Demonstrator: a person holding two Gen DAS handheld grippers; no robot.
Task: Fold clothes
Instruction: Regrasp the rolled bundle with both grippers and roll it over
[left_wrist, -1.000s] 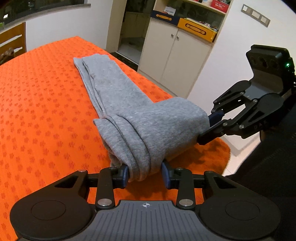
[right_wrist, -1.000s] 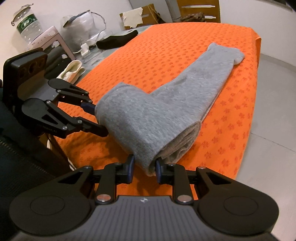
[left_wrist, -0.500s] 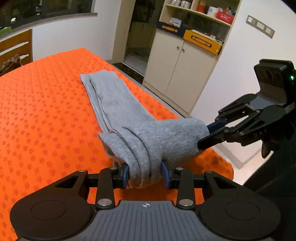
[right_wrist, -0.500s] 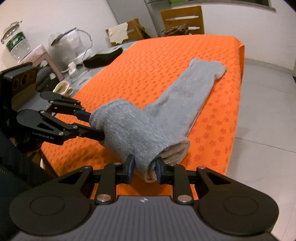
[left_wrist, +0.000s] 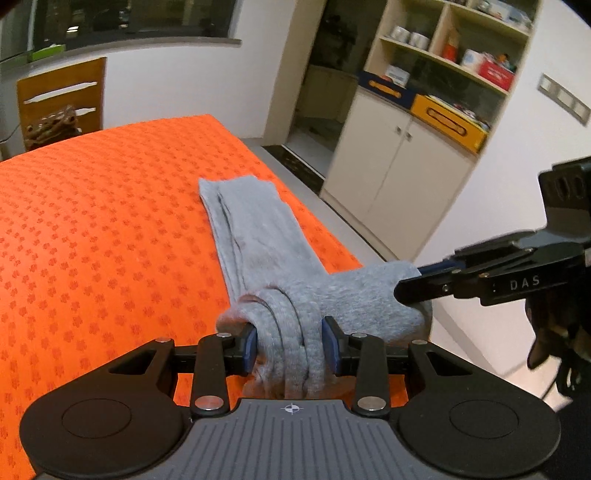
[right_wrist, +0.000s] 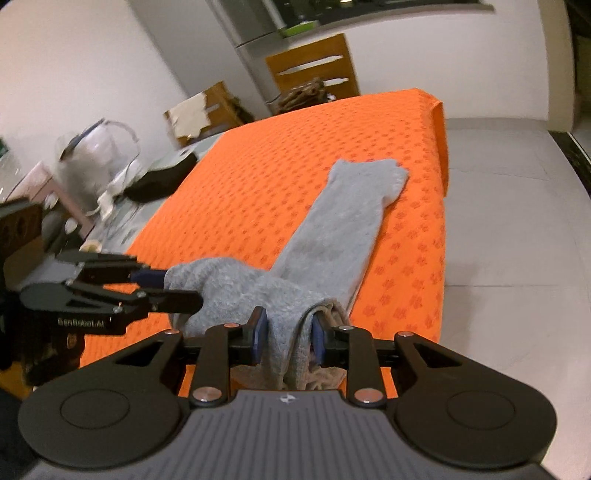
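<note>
- Left tongs (left_wrist: 290, 345) clamped on bunched grey fabric – several folded layers squeezed between the blue pads (left_wrist: 250, 345), seen close in left wrist view.
- Right tongs (right_wrist: 288, 334) gripping the other corner of the same bundle; jaws just eased a little wider, cloth still wedged between the pads (right_wrist: 258, 332).
- Grey garment (left_wrist: 258, 236) – long, narrow, already folded lengthwise – stretched across the orange bench (left_wrist: 92, 221), near its right edge in left wrist view.
- Far end lying flat on the bench; near end lifted off the surface and doubled back toward the cameras, held up by both tongs.
- Held end spanning between the two tongs as a thick roll, approx. level, hanging over the near edge of the bench.
- In right wrist view, left tongs (right_wrist: 177, 286) coming in from the left side, tips buried in the grey roll; in left wrist view, right tongs (left_wrist: 413, 284) entering from the right, same way.
- Bench covering: orange w/ small darker repeat pattern.
- Background, left wrist view: white cabinet (left_wrist: 391, 177) w/ open shelves above, yellow box (left_wrist: 447, 122) on top of cabinet, wooden chair (left_wrist: 59, 99) behind the bench.
- Background, right wrist view: cluttered side surface to the left w/ a white appliance (right_wrist: 96, 158) and a dark item (right_wrist: 162, 181) – too blurred to name; another wooden chair (right_wrist: 314, 70) at the far end; grey tiled floor (right_wrist: 517, 221) to the right.
</note>
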